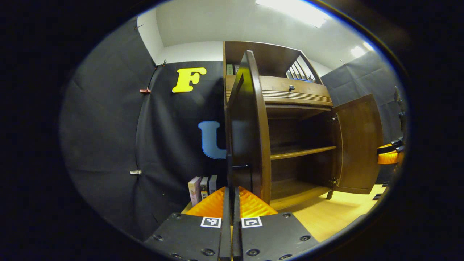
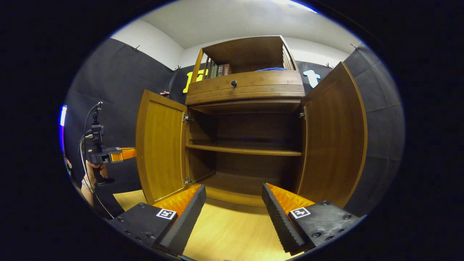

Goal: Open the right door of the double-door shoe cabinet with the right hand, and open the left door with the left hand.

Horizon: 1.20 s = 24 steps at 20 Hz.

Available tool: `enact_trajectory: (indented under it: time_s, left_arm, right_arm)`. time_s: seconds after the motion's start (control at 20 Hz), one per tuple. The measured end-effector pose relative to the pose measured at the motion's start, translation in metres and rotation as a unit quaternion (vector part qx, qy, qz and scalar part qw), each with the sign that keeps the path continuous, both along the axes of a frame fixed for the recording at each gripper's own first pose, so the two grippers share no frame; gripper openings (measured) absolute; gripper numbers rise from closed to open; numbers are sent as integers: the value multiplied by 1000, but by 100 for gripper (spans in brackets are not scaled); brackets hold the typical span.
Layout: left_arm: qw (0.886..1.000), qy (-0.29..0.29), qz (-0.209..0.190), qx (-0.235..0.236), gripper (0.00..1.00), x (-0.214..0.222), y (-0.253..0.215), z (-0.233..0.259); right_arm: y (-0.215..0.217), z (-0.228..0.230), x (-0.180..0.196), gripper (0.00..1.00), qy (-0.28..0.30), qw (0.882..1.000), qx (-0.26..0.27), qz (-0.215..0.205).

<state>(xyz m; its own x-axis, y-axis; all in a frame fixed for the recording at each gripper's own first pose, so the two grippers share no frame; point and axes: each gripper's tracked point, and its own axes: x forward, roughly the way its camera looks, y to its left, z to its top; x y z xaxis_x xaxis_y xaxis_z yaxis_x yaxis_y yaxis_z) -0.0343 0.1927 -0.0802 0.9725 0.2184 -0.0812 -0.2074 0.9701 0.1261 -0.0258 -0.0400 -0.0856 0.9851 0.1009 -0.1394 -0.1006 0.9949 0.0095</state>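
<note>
Both grippers carry screwed plates with square markers; a cable (image 2: 84,152) trails by the far hand (image 2: 95,173).

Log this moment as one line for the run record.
left door: open | right door: open | left gripper: jaws shut at left door's edge | right gripper: jaws open, holding nothing | cabinet shelves: bare

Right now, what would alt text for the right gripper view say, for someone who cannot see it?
A wooden shoe cabinet stands with its left door and right door swung wide, showing bare shelves. The right claw is open in front of it, gripping nothing. Far left, a hand holds the left claw beside the left door.
</note>
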Motion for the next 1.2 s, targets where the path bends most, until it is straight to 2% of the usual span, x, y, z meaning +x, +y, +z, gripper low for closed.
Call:
enact_trajectory:
  time_s: [0.1,0.15,0.2,0.25,0.35,0.4,0.45,0.7,0.85,0.95,1.2]
  left_arm:
    - [1000,-3,-10,-4,5,-11,-20,11]
    - [1000,-6,-21,-11,5,-14,-33,17]
    - [999,-10,-38,-18,6,-18,-49,28]
    - [998,-11,-50,-21,6,-21,-61,35]
    - [998,-17,-57,-22,6,-23,-77,55]
    - [998,-17,-62,-27,8,-22,-86,63]
    - [997,-17,-66,-36,14,-19,-95,67]
    - [990,6,-103,-101,64,-11,-138,67]
    - [996,35,-42,-64,94,-12,-126,57]
    - [998,20,-40,-44,96,-4,-136,63]
    - [996,17,-64,-56,96,0,-155,63]
  right_arm:
    - [2,2,2,98,0,1000,7,0]
    - [2,3,3,96,1,1000,11,-2]
    - [1,4,5,99,3,1000,12,-7]
    - [-1,6,8,97,6,1000,12,-15]
    - [-2,10,11,100,14,1000,8,-26]
    - [0,15,11,98,16,999,6,-29]
    - [0,21,11,98,16,999,3,-34]
    - [15,59,1,100,-9,999,-19,-40]
    - [18,75,-9,98,-30,997,-52,-46]
    - [25,84,-16,97,-41,997,-55,-40]
    - [30,96,-32,97,-42,998,-30,-27]
